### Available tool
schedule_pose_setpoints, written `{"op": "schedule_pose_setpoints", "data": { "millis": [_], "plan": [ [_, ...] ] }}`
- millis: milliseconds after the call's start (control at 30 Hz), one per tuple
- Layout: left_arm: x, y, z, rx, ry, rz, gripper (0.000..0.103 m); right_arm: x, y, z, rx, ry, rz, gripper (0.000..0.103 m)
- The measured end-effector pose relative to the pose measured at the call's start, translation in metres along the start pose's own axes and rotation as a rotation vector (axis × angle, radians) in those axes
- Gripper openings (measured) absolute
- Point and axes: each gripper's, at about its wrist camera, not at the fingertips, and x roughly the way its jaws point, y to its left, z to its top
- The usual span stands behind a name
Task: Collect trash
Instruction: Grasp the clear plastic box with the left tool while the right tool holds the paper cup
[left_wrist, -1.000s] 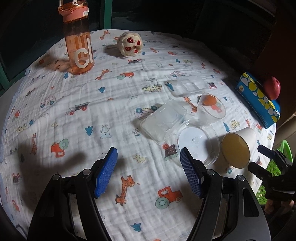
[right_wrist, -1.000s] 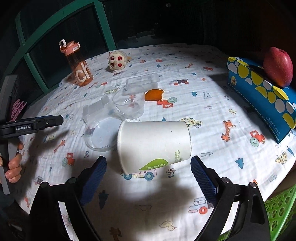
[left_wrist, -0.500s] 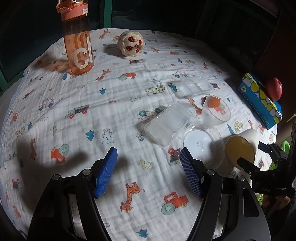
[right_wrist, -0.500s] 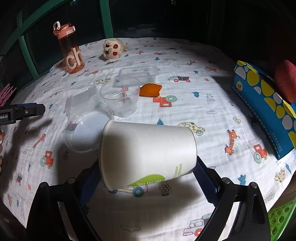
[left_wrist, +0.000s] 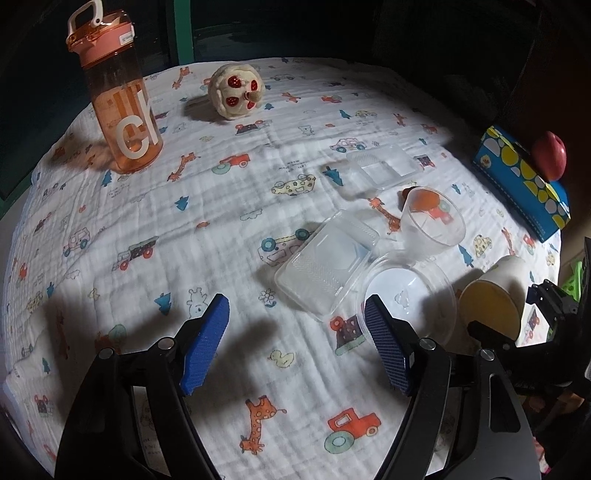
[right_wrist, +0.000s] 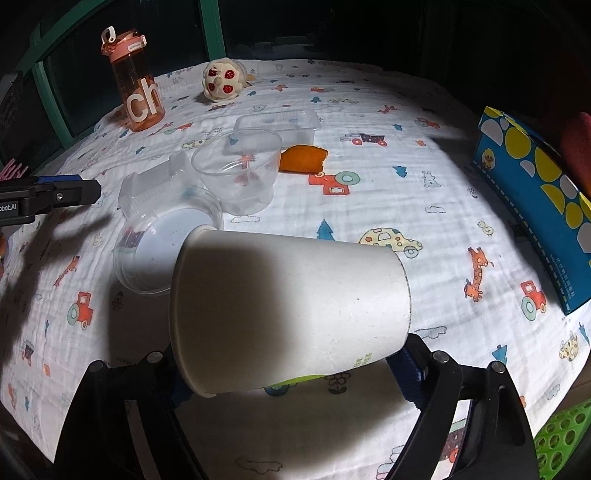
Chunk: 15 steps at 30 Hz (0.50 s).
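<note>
Right tongs (right_wrist: 295, 373): jaws closing around a paper cup (right_wrist: 291, 317) lying on its side on the table (right_wrist: 369, 110); contact unclear. Left tongs (left_wrist: 297, 343): opening, empty, above the cloth. Beyond: round lid (left_wrist: 406, 291), clear tray (left_wrist: 325, 266), clear cup (left_wrist: 432, 225), bottle (left_wrist: 118, 96).

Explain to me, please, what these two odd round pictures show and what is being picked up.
There is no robot: a person carries a hand-held gripper in each hand, each with a fisheye camera looking along its blue fingers. The left hand-held gripper hovers open over the printed cloth with nothing between its fingers. The right hand-held gripper is closing around a paper cup lying on its side. Nearby lie clear plastic tubs, an orange bottle, a blue box and a soft toy.
</note>
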Motion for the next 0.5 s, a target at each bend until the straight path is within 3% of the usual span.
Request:
{"op": "schedule_pose_setpoints", "data": {
  "millis": [267, 500],
  "plan": [
    [0.02, -0.019, 0.01, 0.103, 0.018, -0.016, 0.075, -0.01, -0.002, -0.003, 0.034, -0.017, 0.023, 0.079],
    [0.039, -0.015, 0.02, 0.1, 0.036, -0.028, 0.075, -0.033, -0.008, -0.007, 0.072, -0.052, 0.045, 0.079]
  ]
}}
